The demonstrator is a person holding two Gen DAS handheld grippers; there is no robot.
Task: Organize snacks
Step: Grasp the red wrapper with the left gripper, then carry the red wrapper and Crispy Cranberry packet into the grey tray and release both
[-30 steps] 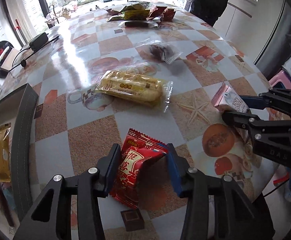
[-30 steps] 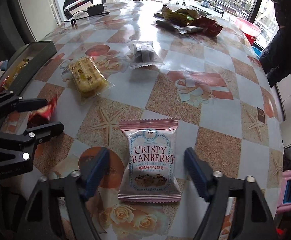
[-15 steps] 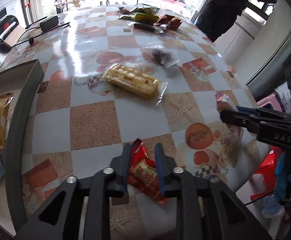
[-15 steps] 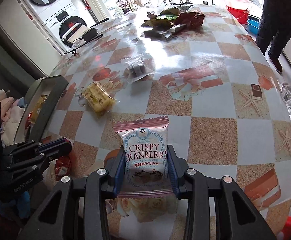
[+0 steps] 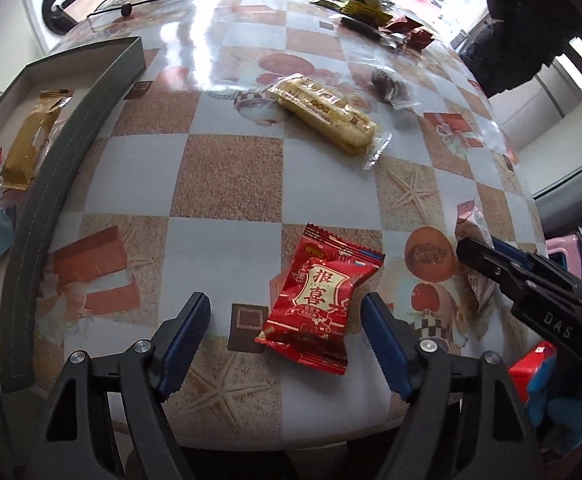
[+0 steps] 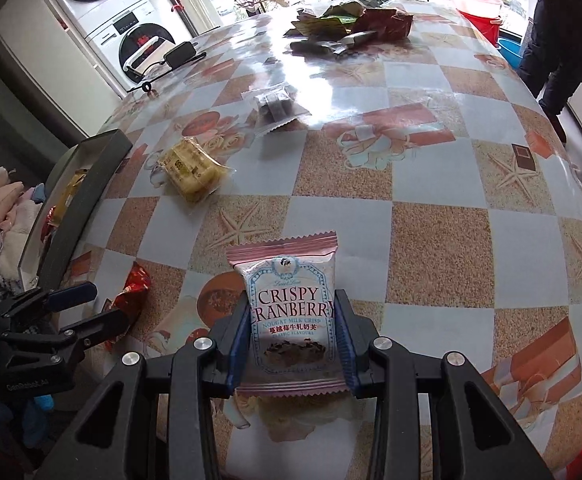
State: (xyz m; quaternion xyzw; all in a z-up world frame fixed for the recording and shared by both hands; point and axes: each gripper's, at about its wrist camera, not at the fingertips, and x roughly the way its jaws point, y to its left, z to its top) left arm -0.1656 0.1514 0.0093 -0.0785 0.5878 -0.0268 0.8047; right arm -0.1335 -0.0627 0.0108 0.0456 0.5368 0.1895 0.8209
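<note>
Around red packet (image 5: 318,295), left tool (image 5: 287,322) agape.

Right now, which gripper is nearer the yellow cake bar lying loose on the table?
Left. The left gripper sits open around the red packet, straight below the yellow cake bar; the right gripper, clamping the cranberry packet, lies farther off.

I saw the red snack packet (image 5: 318,298) lying flat at lower centre of the left view; the pink cranberry packet (image 6: 291,312) stood pinched upright, lower centre of the right view.
</note>
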